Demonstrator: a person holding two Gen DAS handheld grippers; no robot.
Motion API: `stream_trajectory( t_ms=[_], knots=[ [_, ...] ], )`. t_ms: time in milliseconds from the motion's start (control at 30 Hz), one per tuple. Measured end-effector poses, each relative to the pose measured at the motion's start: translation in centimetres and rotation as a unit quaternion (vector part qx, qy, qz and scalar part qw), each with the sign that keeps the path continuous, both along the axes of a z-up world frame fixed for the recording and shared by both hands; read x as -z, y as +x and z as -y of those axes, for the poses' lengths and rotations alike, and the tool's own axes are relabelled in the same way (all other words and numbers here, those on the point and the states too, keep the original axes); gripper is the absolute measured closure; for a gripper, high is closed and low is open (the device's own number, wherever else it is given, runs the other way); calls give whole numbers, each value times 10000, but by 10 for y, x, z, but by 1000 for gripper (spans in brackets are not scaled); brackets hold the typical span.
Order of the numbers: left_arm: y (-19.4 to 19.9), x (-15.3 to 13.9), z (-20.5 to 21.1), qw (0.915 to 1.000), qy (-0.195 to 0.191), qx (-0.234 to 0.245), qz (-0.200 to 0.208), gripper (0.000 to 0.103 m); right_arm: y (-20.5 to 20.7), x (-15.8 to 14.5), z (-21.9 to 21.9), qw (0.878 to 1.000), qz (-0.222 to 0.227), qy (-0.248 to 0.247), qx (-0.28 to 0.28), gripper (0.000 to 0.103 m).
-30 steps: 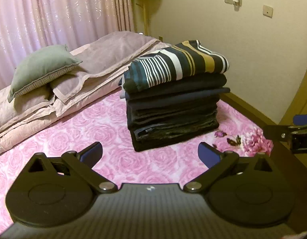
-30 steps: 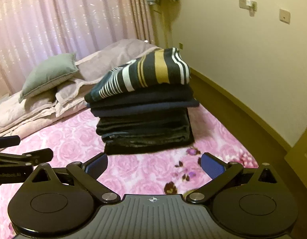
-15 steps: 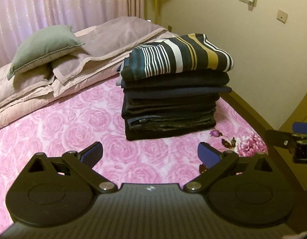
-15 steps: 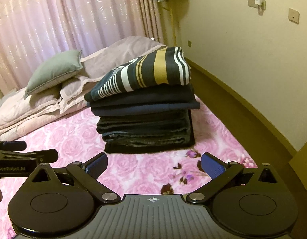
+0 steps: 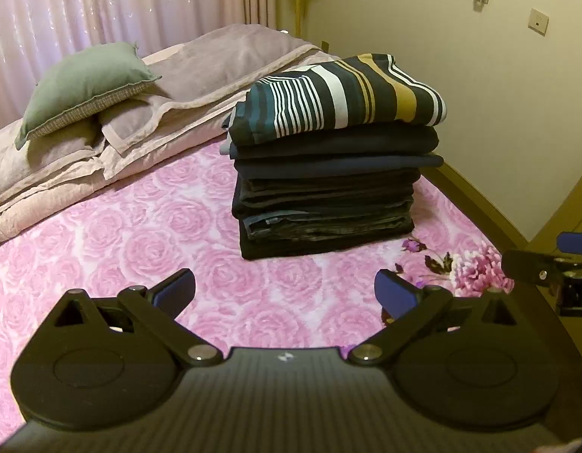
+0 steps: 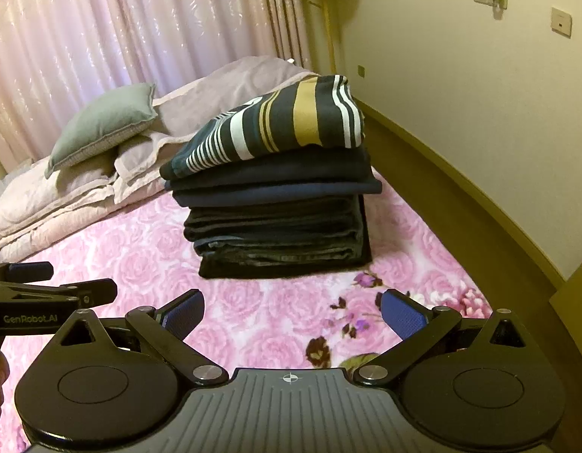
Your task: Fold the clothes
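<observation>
Since a second ago we have pulled both views back and a little higher: the pile sits lower and smaller against the pink bed, and more of the curtain and wall shows above it.

Going left to right in the left wrist view, the green cushion [image 5: 83,83] lies at upper left on the mauve bedding [image 5: 215,60]. The rose-print bedspread [image 5: 140,234] fills the middle band. Right of centre stands the stack of folded clothes [image 5: 328,196], dark garments layered flat with the striped garment [image 5: 340,102] on top. At the right edge the right tongs [image 5: 536,264] poke into frame.

Our left tongs [image 5: 285,288] are spread wide in the lower part of the frame, holding nothing, well short of the pile. In the right wrist view the right tongs [image 6: 291,311] are likewise wide apart and empty, and the left tongs come in from the lower left edge.

We judge the task to be at or near its end. Every garment we can see is folded and stacked, the stack looks square enough to stand, and no loose clothing lies on the bedspread. Whether unfolded clothes wait outside both frames we cannot tell; if so, fetching the next one is what remains.
</observation>
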State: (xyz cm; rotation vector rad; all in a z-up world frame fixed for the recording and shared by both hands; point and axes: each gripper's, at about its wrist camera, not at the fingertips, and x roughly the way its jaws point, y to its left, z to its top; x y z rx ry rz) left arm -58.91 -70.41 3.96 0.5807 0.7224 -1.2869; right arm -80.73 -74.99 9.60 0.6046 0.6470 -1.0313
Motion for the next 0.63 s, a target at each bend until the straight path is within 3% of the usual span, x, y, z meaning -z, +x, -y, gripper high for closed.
stream_trajectory(
  t_ms=[633],
  knots=[
    [-5, 0, -2, 9999, 22, 100, 99, 3, 5, -1, -3, 10000, -41, 38, 0, 1]
  ],
)
